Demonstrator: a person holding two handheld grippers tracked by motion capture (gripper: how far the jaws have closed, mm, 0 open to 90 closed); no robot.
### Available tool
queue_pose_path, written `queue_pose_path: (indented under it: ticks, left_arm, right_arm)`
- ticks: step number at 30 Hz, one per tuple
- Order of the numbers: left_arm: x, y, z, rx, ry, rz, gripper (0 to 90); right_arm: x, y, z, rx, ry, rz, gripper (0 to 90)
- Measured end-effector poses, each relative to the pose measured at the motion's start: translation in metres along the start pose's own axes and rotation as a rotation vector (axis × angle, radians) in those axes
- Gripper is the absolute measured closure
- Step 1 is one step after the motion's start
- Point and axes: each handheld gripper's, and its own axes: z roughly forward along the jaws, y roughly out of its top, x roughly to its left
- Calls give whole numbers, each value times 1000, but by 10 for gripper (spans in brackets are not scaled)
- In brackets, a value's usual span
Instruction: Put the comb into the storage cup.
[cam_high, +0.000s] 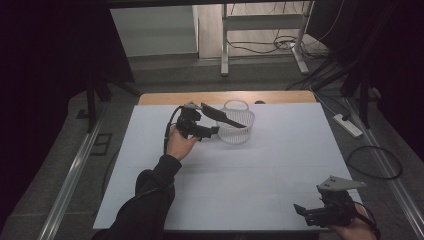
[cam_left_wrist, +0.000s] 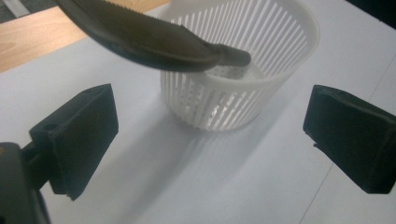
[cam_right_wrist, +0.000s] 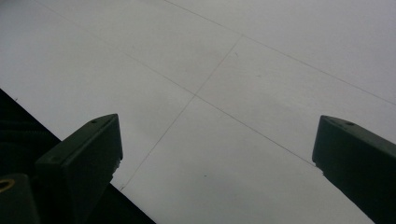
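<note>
Your left tongs (cam_high: 214, 131) stand with both jaws spread wide and nothing between them — the left gripper view looks through the gap onto bare white sheet. Just ahead of those jaws sits the white slatted basket (cam_high: 236, 129), upright on the table (cam_high: 280, 165), near its far edge and a little left of centre. A black comb-like tool (cam_high: 223, 116) lies tilted in the basket: its narrow end (cam_left_wrist: 232, 57) rests down inside the bowl, while its broad toothed part (cam_left_wrist: 140, 32) leans over the near rim and juts out toward your left hand (cam_high: 179, 144). Neither pad touches the tool or the basket; both lie clear of the jaws.

Your right tongs (cam_high: 306, 214) sit at the near right corner of the table, well apart from the basket, held in your right hand (cam_high: 356, 229) at the lower edge of the high view. Their jaws are also parted wide — the right gripper view shows only the white sheet and its faint fold lines (cam_right_wrist: 205, 88) between them, and nothing held.

Beyond the white sheet, a strip of bare wood (cam_high: 165, 98) runs along the table's far edge.
</note>
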Motion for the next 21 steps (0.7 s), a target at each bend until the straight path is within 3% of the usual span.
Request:
queue_pose_path:
  ticks: [5, 21]
  left_arm:
    - [-2, -4, -2, 5, 12, 24, 29]
    - [-7, -12, -14, 14, -8, 49, 0]
  right_arm:
    - [0, 0, 0, 0, -1, -1, 20]
    - [0, 0, 0, -3, -3, 2, 17]
